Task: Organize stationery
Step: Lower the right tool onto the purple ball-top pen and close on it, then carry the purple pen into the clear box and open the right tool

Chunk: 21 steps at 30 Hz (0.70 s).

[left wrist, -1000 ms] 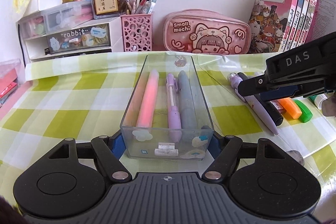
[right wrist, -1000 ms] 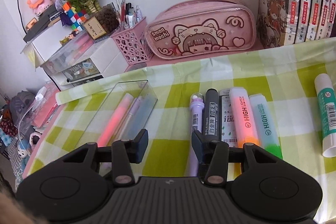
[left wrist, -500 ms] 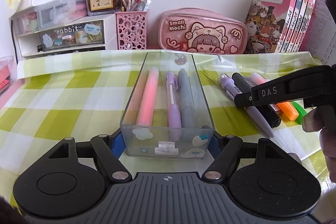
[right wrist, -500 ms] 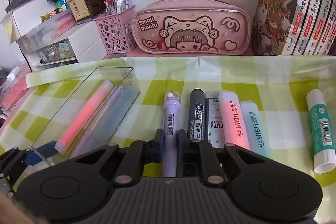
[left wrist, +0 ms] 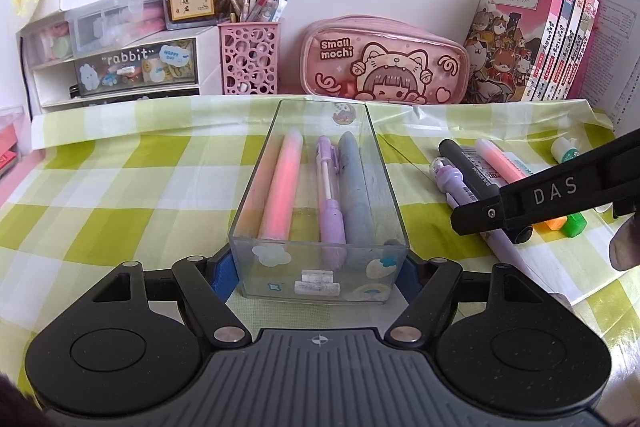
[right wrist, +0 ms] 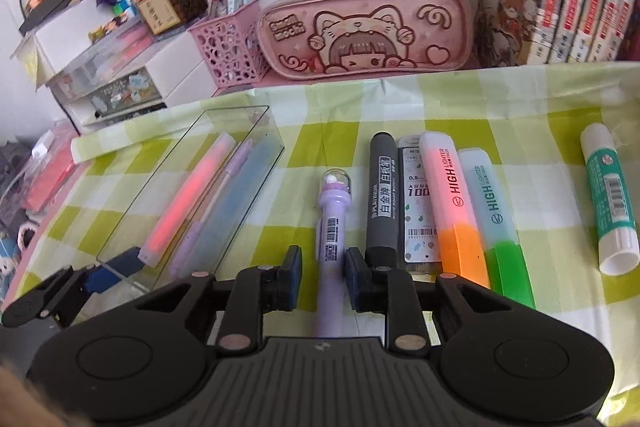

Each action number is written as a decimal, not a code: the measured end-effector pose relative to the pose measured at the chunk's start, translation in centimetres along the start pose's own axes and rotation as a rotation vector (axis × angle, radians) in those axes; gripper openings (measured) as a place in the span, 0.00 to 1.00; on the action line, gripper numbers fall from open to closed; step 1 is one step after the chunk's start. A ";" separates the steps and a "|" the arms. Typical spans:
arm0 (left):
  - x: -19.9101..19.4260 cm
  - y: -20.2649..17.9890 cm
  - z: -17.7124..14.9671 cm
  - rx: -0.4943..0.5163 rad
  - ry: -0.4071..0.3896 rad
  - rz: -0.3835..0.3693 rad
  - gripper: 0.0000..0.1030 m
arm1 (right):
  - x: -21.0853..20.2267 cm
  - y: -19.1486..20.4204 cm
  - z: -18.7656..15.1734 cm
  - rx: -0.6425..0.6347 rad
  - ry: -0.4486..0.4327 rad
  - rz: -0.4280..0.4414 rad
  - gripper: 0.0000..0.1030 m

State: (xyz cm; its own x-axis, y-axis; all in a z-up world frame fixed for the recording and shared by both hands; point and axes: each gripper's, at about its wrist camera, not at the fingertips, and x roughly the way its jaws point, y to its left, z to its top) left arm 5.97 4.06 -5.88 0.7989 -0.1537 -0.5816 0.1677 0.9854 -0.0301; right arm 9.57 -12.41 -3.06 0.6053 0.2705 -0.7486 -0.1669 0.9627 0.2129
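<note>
A clear plastic box (left wrist: 280, 273) lies on the checked cloth, and my left gripper (left wrist: 316, 273) is shut on its near end. In it lie a pink highlighter (left wrist: 280, 187), a purple pen (left wrist: 330, 195) and a grey-blue pen (left wrist: 356, 187). My right gripper (right wrist: 323, 267) is low over the cloth with its jaws opening. A purple pen with a clear dome cap (right wrist: 334, 211) lies between the pads, with a gap on each side. Right of it lie a black marker (right wrist: 380, 195), a lead refill case (right wrist: 416, 195), an orange highlighter (right wrist: 452, 203), a green highlighter (right wrist: 492, 211) and a glue stick (right wrist: 608, 195).
Along the back wall stand a pink pencil case (left wrist: 384, 63), a pink pen holder (left wrist: 248, 59), white drawers (left wrist: 116, 67) and a row of books (left wrist: 532, 43). Bare checked cloth (left wrist: 120, 187) lies left of the box. A person's hand (left wrist: 624, 243) shows at the right edge.
The right gripper's jaws closed around the purple dome pen half a second ago and have now parted from it. Its view has tilted a little. The left gripper and the box stayed put.
</note>
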 end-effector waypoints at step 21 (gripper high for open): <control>0.0 -0.1 0.1 -0.002 -0.001 -0.005 0.71 | 1.7 1.4 3.5 -0.126 0.158 0.009 0.21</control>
State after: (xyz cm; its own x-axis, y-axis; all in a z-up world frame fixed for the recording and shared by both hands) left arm 6.00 3.97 -5.82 0.7985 -0.1583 -0.5807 0.1704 0.9848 -0.0342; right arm 13.05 -10.58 -1.84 0.4753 0.2671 -0.8383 -0.2742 0.9503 0.1473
